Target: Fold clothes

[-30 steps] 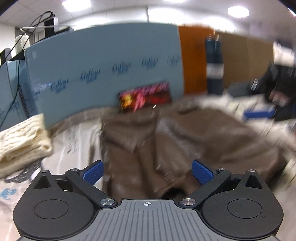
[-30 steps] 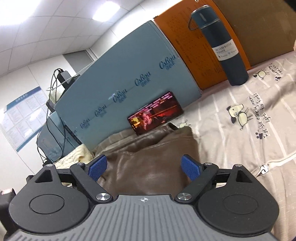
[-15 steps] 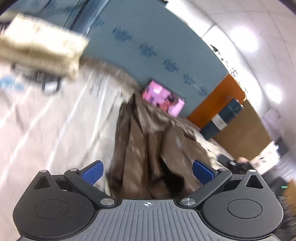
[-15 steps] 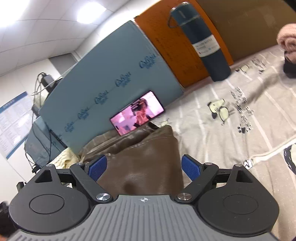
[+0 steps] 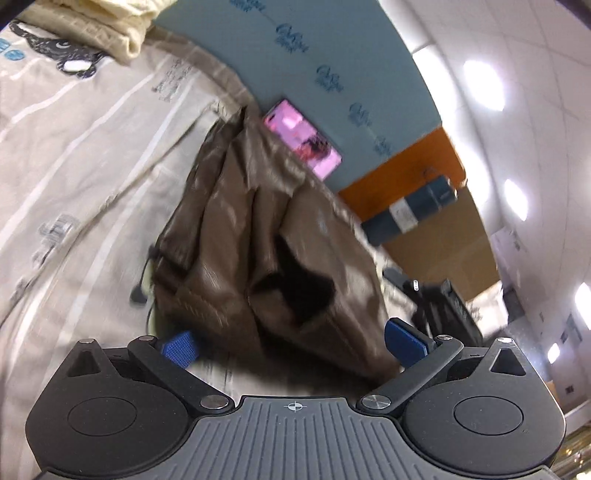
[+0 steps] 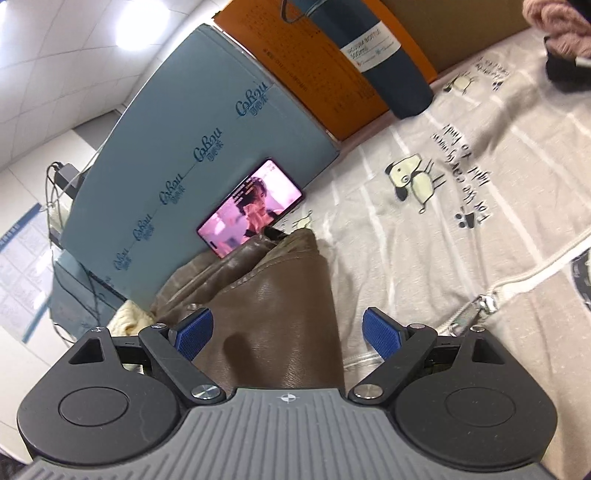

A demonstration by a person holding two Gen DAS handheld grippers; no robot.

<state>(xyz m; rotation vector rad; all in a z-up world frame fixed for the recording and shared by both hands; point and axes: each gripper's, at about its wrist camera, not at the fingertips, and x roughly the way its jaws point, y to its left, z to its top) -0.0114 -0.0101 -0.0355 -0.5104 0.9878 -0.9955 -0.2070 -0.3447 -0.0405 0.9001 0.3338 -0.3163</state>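
Brown jacket on printed sheet

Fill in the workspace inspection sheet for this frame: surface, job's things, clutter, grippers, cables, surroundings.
Surface: printed bedsheet with cartoon dogs and stripes, wrinkled.
Job's things: brown leather garment bunched on the sheet; cream knit lying apart at the far corner.
Clutter: phone with lit screen leaning on blue board; dark blue bottle; pink knit at the edge.
Grippers: left gripper open, right gripper open, both over the garment.
Cables: black wires behind the board.
Surroundings: orange board, ceiling lights.
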